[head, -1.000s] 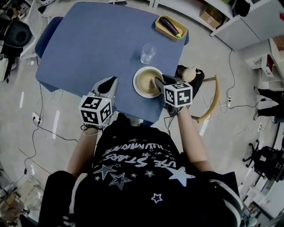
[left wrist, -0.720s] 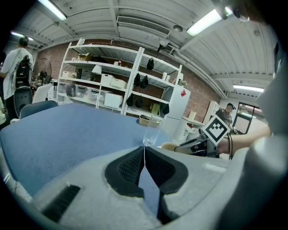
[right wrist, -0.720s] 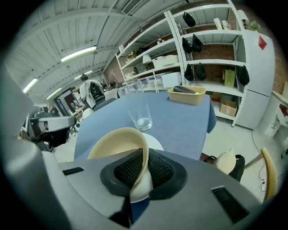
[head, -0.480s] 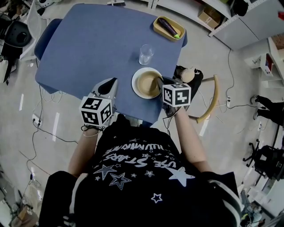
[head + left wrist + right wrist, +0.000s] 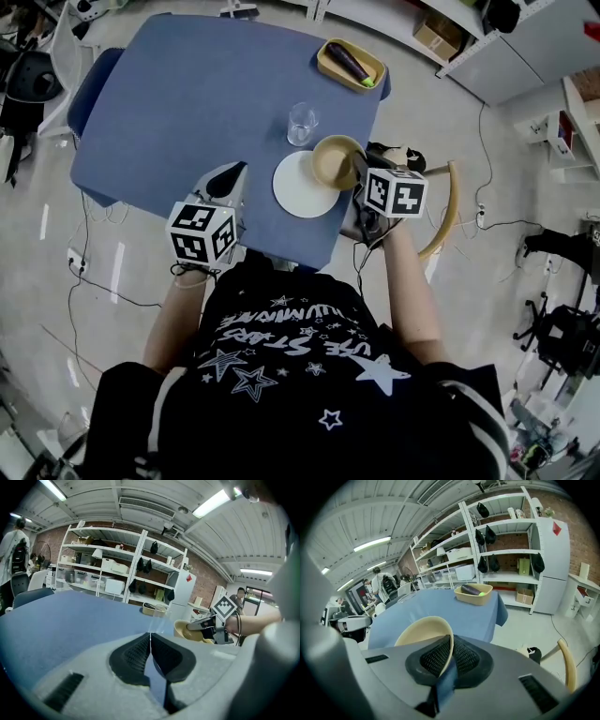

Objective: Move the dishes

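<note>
A beige bowl (image 5: 336, 160) hangs above the table's right edge, lifted off the white plate (image 5: 302, 186) that lies on the blue table (image 5: 187, 103). My right gripper (image 5: 358, 172) is shut on the bowl's rim; in the right gripper view the bowl (image 5: 424, 632) rim passes between the jaws of my right gripper (image 5: 449, 656). My left gripper (image 5: 228, 187) rests at the table's near edge, shut and empty; in the left gripper view the pads of my left gripper (image 5: 150, 648) meet, and the bowl (image 5: 191, 632) shows ahead to the right.
A clear glass (image 5: 300, 124) stands just beyond the plate. A yellow tray (image 5: 349, 65) with an aubergine sits at the far right corner. A wooden chair (image 5: 441, 211) stands right of the table; shelving (image 5: 506, 550) lines the room behind.
The bowl has been lifted off the white plate and carried right and away with my right gripper. The plate is now bare. The left gripper has not moved.
</note>
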A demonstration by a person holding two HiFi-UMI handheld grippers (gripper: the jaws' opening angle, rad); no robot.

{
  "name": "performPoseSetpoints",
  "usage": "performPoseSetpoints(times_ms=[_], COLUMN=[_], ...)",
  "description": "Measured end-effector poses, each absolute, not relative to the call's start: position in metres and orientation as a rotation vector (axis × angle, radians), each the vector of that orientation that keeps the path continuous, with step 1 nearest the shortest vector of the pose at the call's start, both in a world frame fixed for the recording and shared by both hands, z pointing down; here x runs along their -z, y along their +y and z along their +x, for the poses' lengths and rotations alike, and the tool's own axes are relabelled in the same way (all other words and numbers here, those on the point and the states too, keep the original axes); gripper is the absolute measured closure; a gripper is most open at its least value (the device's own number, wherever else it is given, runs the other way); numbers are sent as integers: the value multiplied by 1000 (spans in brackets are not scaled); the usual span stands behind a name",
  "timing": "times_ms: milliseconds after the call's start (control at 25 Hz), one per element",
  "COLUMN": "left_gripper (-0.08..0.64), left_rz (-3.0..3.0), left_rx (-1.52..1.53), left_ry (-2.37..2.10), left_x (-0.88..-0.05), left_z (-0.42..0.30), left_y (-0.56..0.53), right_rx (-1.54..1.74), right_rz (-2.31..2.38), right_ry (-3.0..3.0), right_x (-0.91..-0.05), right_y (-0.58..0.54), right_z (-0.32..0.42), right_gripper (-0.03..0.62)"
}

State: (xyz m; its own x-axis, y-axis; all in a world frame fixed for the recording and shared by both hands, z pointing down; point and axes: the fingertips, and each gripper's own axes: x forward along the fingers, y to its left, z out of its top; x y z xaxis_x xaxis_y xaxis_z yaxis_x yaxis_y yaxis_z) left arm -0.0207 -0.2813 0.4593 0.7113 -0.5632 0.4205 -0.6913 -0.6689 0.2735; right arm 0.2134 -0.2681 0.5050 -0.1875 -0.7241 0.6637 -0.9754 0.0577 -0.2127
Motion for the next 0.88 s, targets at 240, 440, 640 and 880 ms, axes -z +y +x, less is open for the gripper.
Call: performPoseSetpoints(times_ms=[240, 440, 640, 880], left_gripper=[537, 537, 537, 537], left_rz=[2493, 2476, 2460, 2455], left_rx=[-434, -456, -467, -473], left_ry=[-974, -972, -980, -987], left_x=[-461, -463, -468, -470], left_z=[-15, -11, -11, -15], left_y=[-297, -303, -303, -301], right_rx=[-937, -1019, -1034, -1026], right_rz=[1764, 1815, 1828, 1822], right_ry=[-1905, -1865, -1820, -1808], right_x=[-516, -527, -537, -545], right_y=[-291, -304, -308, -310], right_z=[240, 255, 261, 260], right_gripper=[574, 574, 572, 566])
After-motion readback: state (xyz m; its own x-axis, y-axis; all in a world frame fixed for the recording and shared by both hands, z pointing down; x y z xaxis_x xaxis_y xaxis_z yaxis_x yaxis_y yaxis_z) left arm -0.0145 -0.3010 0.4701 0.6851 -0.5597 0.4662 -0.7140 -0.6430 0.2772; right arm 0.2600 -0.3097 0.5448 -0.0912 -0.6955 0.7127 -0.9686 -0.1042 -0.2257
